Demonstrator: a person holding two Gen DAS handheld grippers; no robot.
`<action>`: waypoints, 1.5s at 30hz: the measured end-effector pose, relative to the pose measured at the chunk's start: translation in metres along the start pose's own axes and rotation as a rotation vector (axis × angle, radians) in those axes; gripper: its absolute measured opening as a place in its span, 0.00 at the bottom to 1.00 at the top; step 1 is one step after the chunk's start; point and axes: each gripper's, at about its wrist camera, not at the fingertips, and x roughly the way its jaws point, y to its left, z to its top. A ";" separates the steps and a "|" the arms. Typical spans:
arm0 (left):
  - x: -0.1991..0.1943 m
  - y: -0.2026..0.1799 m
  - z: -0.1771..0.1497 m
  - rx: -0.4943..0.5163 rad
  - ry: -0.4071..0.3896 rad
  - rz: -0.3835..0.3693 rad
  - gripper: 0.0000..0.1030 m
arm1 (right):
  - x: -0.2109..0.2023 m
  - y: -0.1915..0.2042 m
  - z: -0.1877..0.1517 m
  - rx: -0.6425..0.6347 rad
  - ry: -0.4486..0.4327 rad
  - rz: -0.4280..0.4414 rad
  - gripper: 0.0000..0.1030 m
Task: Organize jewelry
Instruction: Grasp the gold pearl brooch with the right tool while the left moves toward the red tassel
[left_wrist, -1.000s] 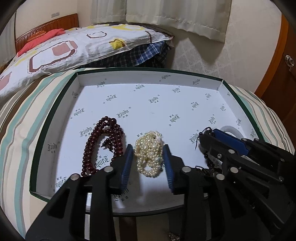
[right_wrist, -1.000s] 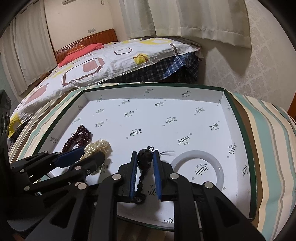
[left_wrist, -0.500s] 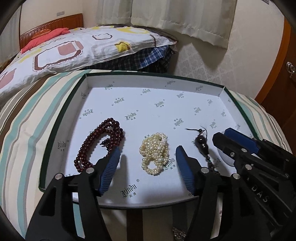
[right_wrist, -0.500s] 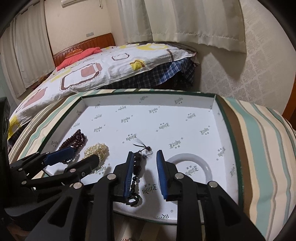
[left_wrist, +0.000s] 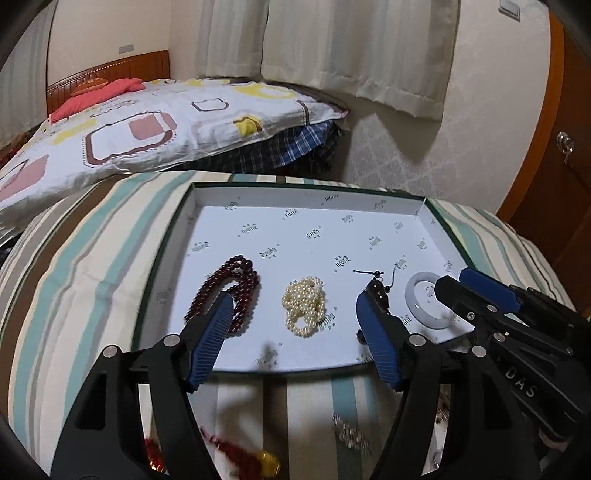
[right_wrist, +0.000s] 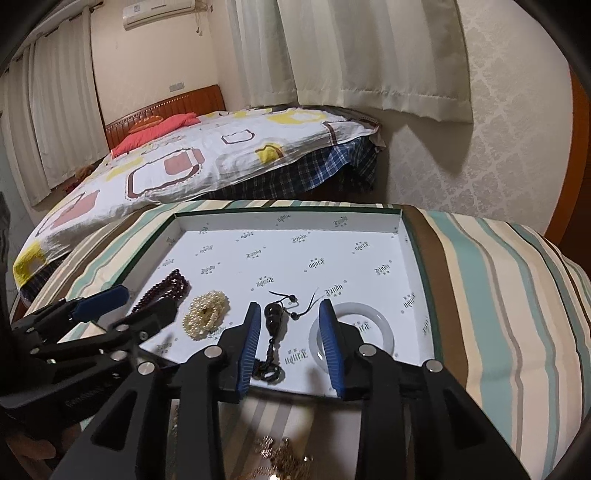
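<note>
Both tools have just been spreading their jaws: the left tool (left_wrist: 295, 338) is sitting released around the pearl strand (left_wrist: 305, 311), the right tool (right_wrist: 291, 341) around the dark pendant (right_wrist: 274, 316) — both lying in the white tray (left_wrist: 295, 206). Light, loose, slippery pieces — best pinched at the bunched middle.

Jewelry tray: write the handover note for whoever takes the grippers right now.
Left gripper: open, jaws just widened, pearl strand lies free below.
Right gripper: open, jaws just widened, dark pendant released.
In the tray, one row: red bead strand, pearls, pendant, white bangle.
Done: four pieces placed.
Left: gold and red pieces on the striped cloth in front of the tray.
</note>
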 end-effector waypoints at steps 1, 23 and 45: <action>-0.006 0.002 -0.001 -0.009 -0.004 -0.001 0.66 | -0.003 0.000 -0.001 0.003 -0.003 -0.001 0.32; -0.111 0.025 -0.045 -0.039 -0.133 0.058 0.75 | -0.098 -0.004 -0.053 0.021 -0.081 -0.086 0.43; -0.116 0.071 -0.108 -0.090 -0.068 0.164 0.77 | -0.089 -0.028 -0.108 0.047 -0.005 -0.166 0.50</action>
